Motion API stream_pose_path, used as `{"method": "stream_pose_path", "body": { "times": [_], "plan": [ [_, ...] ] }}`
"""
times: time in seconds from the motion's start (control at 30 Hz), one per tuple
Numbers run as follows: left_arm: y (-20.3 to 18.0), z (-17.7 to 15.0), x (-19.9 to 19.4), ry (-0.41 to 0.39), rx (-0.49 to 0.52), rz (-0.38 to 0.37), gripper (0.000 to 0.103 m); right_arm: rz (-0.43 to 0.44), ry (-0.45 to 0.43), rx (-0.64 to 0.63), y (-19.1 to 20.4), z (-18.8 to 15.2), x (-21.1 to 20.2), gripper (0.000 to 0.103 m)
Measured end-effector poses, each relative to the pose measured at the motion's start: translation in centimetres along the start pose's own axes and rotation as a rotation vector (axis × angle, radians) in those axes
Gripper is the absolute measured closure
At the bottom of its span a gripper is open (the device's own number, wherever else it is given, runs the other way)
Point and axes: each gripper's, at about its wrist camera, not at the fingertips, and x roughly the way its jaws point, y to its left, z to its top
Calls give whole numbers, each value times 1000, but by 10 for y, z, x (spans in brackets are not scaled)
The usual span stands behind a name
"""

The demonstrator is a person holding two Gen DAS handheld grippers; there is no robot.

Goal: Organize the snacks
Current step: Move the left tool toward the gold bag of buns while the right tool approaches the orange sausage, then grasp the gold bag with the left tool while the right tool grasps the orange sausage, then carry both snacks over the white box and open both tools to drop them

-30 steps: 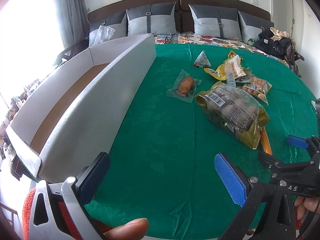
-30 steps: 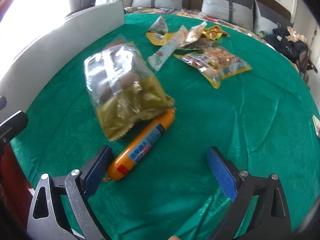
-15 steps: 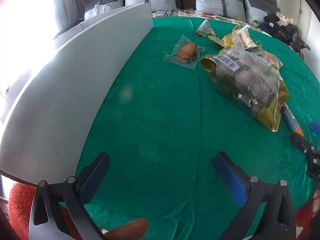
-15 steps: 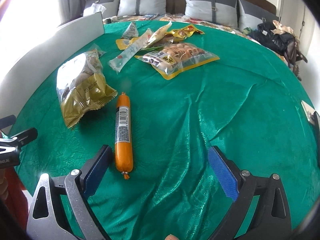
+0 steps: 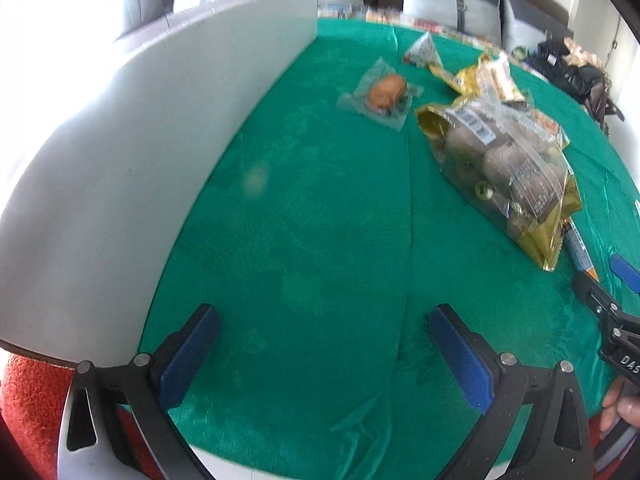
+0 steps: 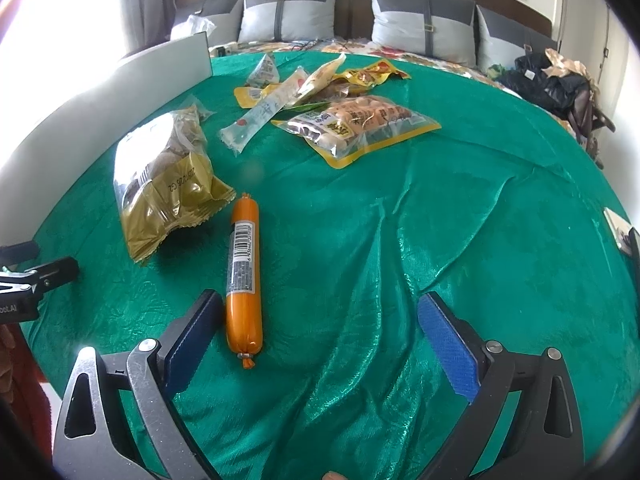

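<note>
Your right gripper (image 6: 320, 336) hung low over the green cloth (image 6: 400, 240) with its blue pads spread wide and nothing between them; the orange sausage stick (image 6: 243, 280) lay just inside the left pad, its clipped tail pointing back at you. That stick looked firm, slick-skinned and round — likely to roll or squirt out of a pinch near either tapered end, so the labelled middle was the place to take it, pads squarely across the girth.

Your left gripper (image 5: 320, 344) was likewise open and empty, over bare cloth beside the white box wall (image 5: 160, 160).

Just past the sausage sat the gold-and-clear bag of round snacks (image 6: 164, 176), its crimped end nearly touching the stick. It looked puffy, light and crinkly; a grip on the flat sealed edge would have spared the contents.

Farther out lay the small clear pack with an orange-brown piece (image 5: 382, 94) — thin film, soft, best taken by its margin. Beyond lay the yellow-edged pouch (image 6: 356, 126), a long clear sachet (image 6: 264, 112) and a loose heap of small wrappers, overlapping each other, well apart from both tools.
</note>
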Motion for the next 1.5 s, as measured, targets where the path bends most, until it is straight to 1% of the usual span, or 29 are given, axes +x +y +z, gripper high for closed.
{"method": "stream_pose_path", "body": {
  "times": [0.03, 0.07, 0.1, 0.13, 0.17, 0.27, 0.3, 0.37, 0.47, 0.5, 0.57, 0.63, 0.7, 0.8, 0.9, 0.93, 0.97, 1.0, 1.03, 1.1, 1.17, 1.23, 1.27, 1.33, 1.37, 1.4, 1.43, 1.47, 1.5],
  "plan": [
    [-1, 5, -2, 48, -13, -39, 2, 1, -1, -1, 0, 0, 0, 3],
    [-3, 10, -8, 51, -37, -113, 3, 1, -2, -1, 0, 0, 0, 3],
    [-5, 17, -16, 28, -62, -195, 3, 1, -3, -2, 0, 0, 0, 3],
    [-9, 25, -25, -2, -80, -253, 3, 1, -4, -2, 0, 0, 1, 3],
    [-16, 37, -32, -25, -88, -283, 3, 1, -5, -2, 0, 0, 1, 3],
    [-47, 78, -37, -35, -85, -307, 2, 4, -3, -5, 0, 1, 2, 3],
    [-59, 90, -34, -35, -80, -307, 2, 4, -4, -6, 0, 1, 2, 3],
    [-80, 107, -18, -11, -62, -262, 2, 4, -5, -6, 0, 1, 2, 3],
    [-98, 114, 12, 50, -37, -114, 2, 5, -6, -7, 0, 1, 2, 3],
    [-95, 111, 16, 55, -38, -122, 1, 5, -8, -8, 0, 0, 2, 3],
    [-83, 106, 14, 54, -45, -176, 1, 6, -12, -9, 0, 0, 1, 3],
    [-70, 102, 10, 42, -24, -179, 1, 8, -12, -11, 0, -1, 1, 3],
    [-63, 102, 5, 30, 27, -156, 1, 11, -8, -14, 0, 1, 2, 3],
    [-68, 105, 3, 12, 133, -124, 1, 14, 0, -17, 1, 4, 5, 3],
    [-81, 105, 15, 30, 265, -54, 2, 23, 10, -24, 0, 5, 5, 3],
    [-86, 104, 20, 44, 298, -28, 10, 36, 26, -35, -1, 6, 4, 4],
    [-85, 102, 21, 52, 303, -32, 20, 55, 51, -49, -4, 7, 4, 4],
    [-81, 101, 21, 61, 283, -59, 42, 71, 69, -46, -7, 8, 1, 6],
    [-77, 101, 19, 54, 254, -66, 45, 98, 79, -18, -14, 9, -2, 6],
    [-65, 96, 11, 27, 208, -111, 48, 161, 91, 88, -32, 11, -10, 7],
    [-52, 87, 2, 14, 183, -148, 49, 171, 110, 152, -40, 18, -13, 7],
    [-39, 78, -9, 5, 160, -187, 49, 201, 135, 140, -33, 29, -12, 7],
    [-33, 75, -14, 1, 148, -206, 49, 211, 152, 96, -23, 36, -10, 9],
    [-22, 72, -28, -13, 122, -241, 49, 219, 217, -6, 2, 48, 0, 28],
    [-17, 72, -35, -20, 111, -254, 49, 219, 271, -50, 14, 52, 9, 48],
    [-11, 69, -44, -30, 100, -267, 49, 210, 320, -78, 24, 54, 19, 55],
    [-7, 67, -53, -45, 91, -279, 49, 184, 341, -108, 32, 57, 26, 53],
    [-4, 69, -59, -59, 85, -288, 49, 148, 344, -138, 39, 62, 29, 55],
    [2, 66, -71, -76, 77, -298, 49, 122, 370, -149, 42, 65, 33, 68]
  ]
}}
